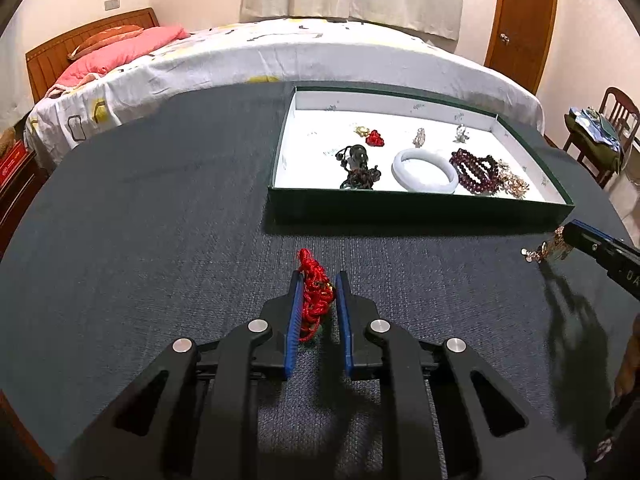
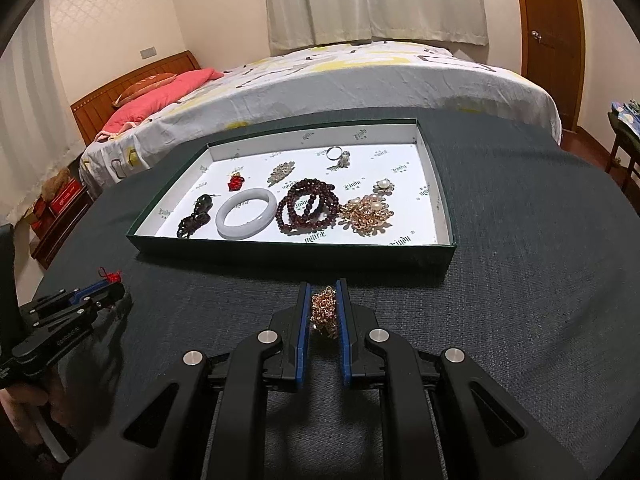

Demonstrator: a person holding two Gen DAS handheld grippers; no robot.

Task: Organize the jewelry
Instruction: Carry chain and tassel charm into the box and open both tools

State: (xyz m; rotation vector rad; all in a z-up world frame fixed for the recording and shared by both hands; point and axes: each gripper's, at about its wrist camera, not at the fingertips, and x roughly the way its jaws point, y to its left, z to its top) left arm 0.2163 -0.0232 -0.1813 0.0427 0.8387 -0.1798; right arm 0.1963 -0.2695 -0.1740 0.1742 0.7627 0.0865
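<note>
A dark table (image 2: 520,240) carries a shallow green tray (image 2: 296,249) with a white printed liner. Behind the table stands a bed (image 2: 360,80) with a pink pillow (image 2: 160,92); white curtains (image 2: 376,0) and a wooden door (image 2: 550,40) lie beyond. A chair (image 1: 600,136) loaded with cloth stands at the far right of the left wrist view.

Tray contents, left to right in the right wrist view:
- dark pendant (image 2: 198,216) on a cord
- small red charm (image 2: 236,182)
- white bangle (image 2: 246,218)
- silver brooch (image 2: 282,172)
- dark red bead bracelet (image 2: 308,206), coiled, just beside the bangle
- ring (image 2: 338,156) near the far wall
- gold cluster (image 2: 366,210) with pearls
- small pearl piece (image 2: 384,185)

The tray's near wall stands between both grippers and the tray interior. The table between them is bare.

The liner repeats a printed logo; the lettering cannot be read. White lettering on the side of the left gripper body is too small to read.

Left gripper (image 1: 318,280): jaws narrowed to a small gap and closed on a red cord knot (image 1: 314,296), whose loop projects past the fingertips. It sits over the table, short of the tray's near left corner.

Right gripper (image 2: 323,286): jaws narrowed likewise and closed on a gold chain bundle (image 2: 325,310). It sits over the table, just short of the tray's near wall. In the left wrist view the chain's end hangs free of the tips.
</note>
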